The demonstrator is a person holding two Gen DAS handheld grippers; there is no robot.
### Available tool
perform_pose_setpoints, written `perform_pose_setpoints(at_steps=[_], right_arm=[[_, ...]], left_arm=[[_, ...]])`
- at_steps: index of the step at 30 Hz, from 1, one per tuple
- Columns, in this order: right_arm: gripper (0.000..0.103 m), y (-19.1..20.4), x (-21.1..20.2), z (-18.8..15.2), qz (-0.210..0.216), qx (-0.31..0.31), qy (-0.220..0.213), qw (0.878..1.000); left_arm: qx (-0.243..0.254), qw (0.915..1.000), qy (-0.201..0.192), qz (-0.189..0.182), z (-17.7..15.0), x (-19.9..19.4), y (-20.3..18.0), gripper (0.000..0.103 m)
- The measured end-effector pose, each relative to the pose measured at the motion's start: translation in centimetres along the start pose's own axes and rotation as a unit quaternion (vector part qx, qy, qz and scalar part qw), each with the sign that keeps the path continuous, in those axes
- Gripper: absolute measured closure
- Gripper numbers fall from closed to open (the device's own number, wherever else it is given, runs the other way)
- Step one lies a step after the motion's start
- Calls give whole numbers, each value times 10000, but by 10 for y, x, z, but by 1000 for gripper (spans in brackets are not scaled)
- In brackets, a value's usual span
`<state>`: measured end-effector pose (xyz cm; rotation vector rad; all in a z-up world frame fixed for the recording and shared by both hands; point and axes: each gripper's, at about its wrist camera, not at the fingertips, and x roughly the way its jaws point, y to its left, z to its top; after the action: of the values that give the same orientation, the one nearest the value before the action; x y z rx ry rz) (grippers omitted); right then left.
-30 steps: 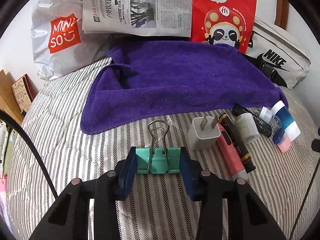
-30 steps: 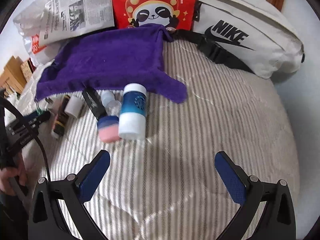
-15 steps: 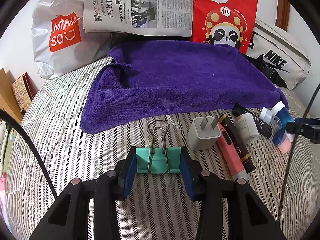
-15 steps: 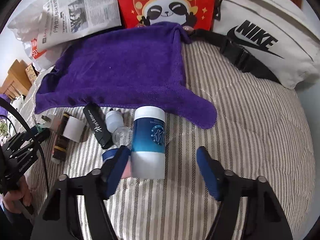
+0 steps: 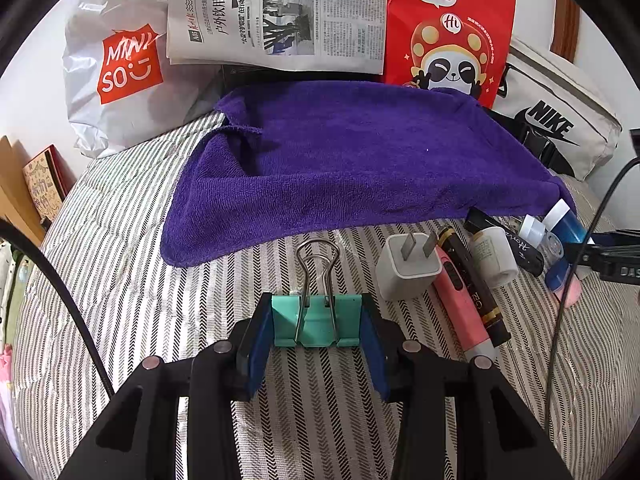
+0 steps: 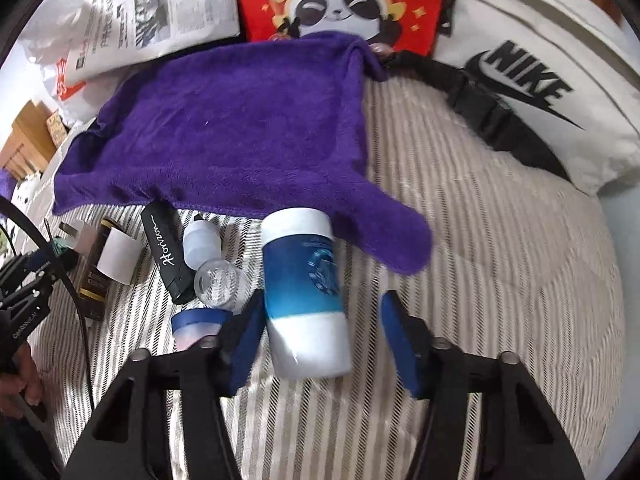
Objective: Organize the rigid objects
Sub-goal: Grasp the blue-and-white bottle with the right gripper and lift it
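Two handheld grippers work over small objects on a striped bedcover.

The right gripper (image 6: 320, 336) is closing around a blue-and-white bottle (image 6: 306, 300); its left pad touches the bottle, the right pad stands just clear. The bottle lies on the bedcover (image 6: 500, 264), long axis pointing away towards a purple towel (image 6: 240, 128). The left gripper (image 5: 316, 330) is clamped on a teal binder clip (image 5: 316, 320), its wire handle pointing away, beside a white charger plug (image 5: 408, 268).
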<state>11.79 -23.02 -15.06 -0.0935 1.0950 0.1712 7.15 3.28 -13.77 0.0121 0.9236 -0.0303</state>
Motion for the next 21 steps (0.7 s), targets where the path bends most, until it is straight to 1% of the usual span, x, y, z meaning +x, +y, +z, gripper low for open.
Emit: perform_pose_setpoints(at_steps=[1, 3, 8, 12, 16, 19, 21], right_arm=[[53, 3, 0, 1, -51, -65, -69, 9999], [67, 6, -2, 0, 30, -79, -97, 9999], [66, 9, -2, -7, 6, -124, -232, 9997], [65, 4, -2, -9, 103, -13, -317, 9994], [65, 6, -3, -12, 101, -85, -443, 9989], [66, 5, -4, -10, 145, -53, -400, 9991], [66, 3, -5, -9, 171, -23, -298, 9994]], left_arm=[[0, 10000, -1, 0, 0, 0, 0, 63], [2, 10000, -1, 1, 0, 0, 0, 63], [1, 10000, -1, 2, 0, 0, 0, 64], [0, 10000, -1, 3, 0, 0, 0, 64], [-1, 10000, -2, 1, 0, 0, 0, 64], [-3, 10000, -3, -1, 0, 0, 0, 64], [-2, 10000, 3, -8, 0, -1, 0, 64]])
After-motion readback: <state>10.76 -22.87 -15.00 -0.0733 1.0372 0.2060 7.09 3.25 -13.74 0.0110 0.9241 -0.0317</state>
